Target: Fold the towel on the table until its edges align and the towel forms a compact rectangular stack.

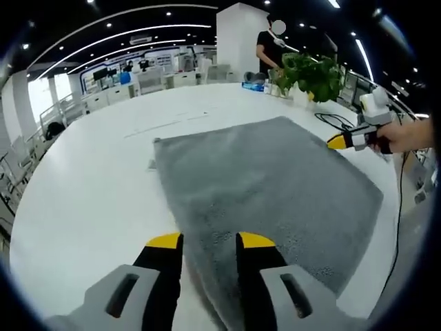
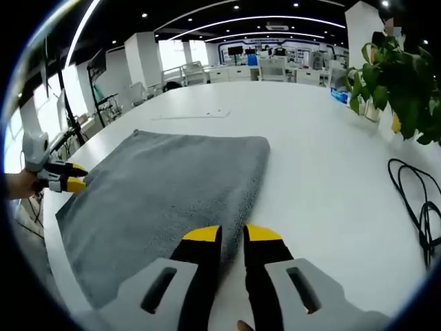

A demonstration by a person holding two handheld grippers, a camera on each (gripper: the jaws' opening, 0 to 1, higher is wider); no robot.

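A grey towel (image 1: 269,183) lies spread flat on the white table (image 1: 89,193). My left gripper (image 1: 211,241) is low over the towel's near edge. Its jaws stand a little apart, and towel shows in the gap. In the right gripper view the towel (image 2: 165,193) stretches to the left, and my right gripper (image 2: 233,234) has its jaws nearly together on the towel's right edge. Each gripper shows in the other's view: the right gripper (image 1: 342,141), held by a hand, is at the towel's far right edge, and the left gripper (image 2: 71,177) is at its left edge.
A potted green plant (image 1: 313,72) and a small blue pack (image 1: 253,85) stand at the table's far side, where a person is. A black cable (image 2: 420,207) loops on the table right of the towel. Desks and chairs fill the room behind.
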